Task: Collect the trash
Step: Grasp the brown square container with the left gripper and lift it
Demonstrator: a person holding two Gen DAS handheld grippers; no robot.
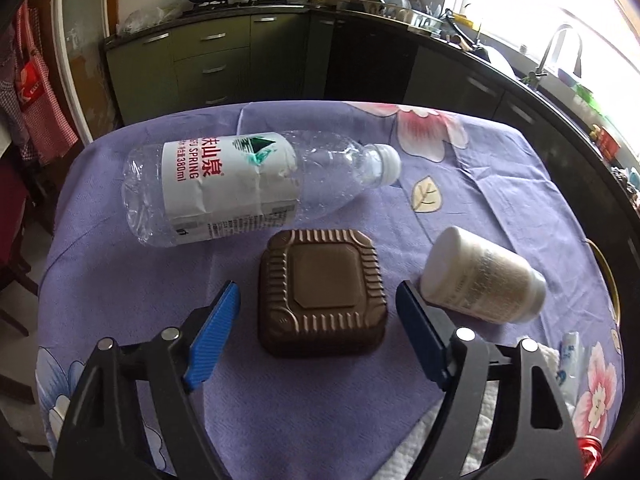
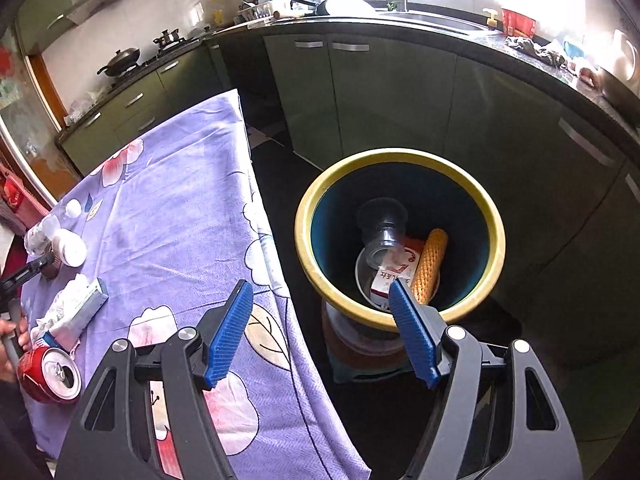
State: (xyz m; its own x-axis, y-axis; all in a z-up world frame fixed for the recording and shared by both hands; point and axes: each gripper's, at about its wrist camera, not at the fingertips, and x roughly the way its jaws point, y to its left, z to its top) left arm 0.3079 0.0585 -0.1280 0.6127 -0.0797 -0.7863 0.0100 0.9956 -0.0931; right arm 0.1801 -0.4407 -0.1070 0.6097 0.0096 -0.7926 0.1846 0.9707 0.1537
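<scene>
Two hand-held grippers are at work, each with blue ribbed pads. Left gripper (image 1: 318, 300) has its jaws spread wide, holding nothing; a brown ridged square plastic tray (image 1: 322, 292) lies upside down between its pads, touching neither. Beyond its left pad lies a clear crumpled plastic water bottle (image 1: 240, 188) with a white label and white cap, on its side. Just beside its right pad lies a small white round plastic jar (image 1: 482, 274), also tipped over. All rest on a purple flowered tablecloth (image 1: 500, 184).

Right gripper (image 2: 320, 316) is likewise open and empty, poised over the table edge. Ahead of its right pad stands a yellow-rimmed dark blue round bin (image 2: 400, 236), on the floor beside the table; inside are a clear plastic cup (image 2: 382, 236), a red and white carton (image 2: 394, 276) and a yellow corn cob (image 2: 430, 266). Far to its left on the cloth lie a crushed red drink can (image 2: 50, 374), crumpled white paper (image 2: 64, 304) and a flattened tube (image 2: 82, 308), near a person's hand (image 2: 10, 344)
</scene>
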